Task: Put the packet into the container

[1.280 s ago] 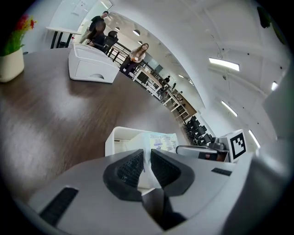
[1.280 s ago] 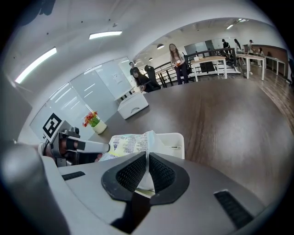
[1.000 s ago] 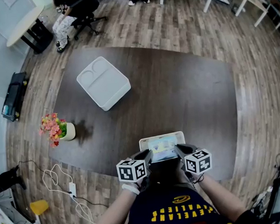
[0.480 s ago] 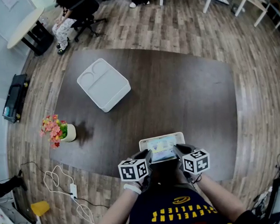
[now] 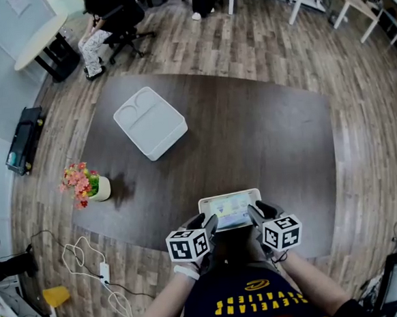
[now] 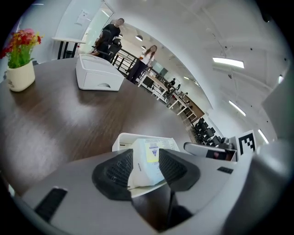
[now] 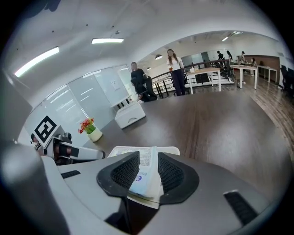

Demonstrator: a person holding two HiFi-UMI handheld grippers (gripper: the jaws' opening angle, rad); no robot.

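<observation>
We see the packet [image 5: 230, 209] at the table's [image 5: 272, 135] near edge, long axis left-right. The left gripper [image 5: 208, 223] and right gripper [image 5: 255, 215] jaws are opening, one packet end between each pair. The white container [image 5: 150, 122] sits far-left, well apart.

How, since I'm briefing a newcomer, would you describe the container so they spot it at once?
Start at the dark table. Go to its far left part, beyond the small flower pot. The container is the only large white box there, its top moulded into two recesses.
</observation>
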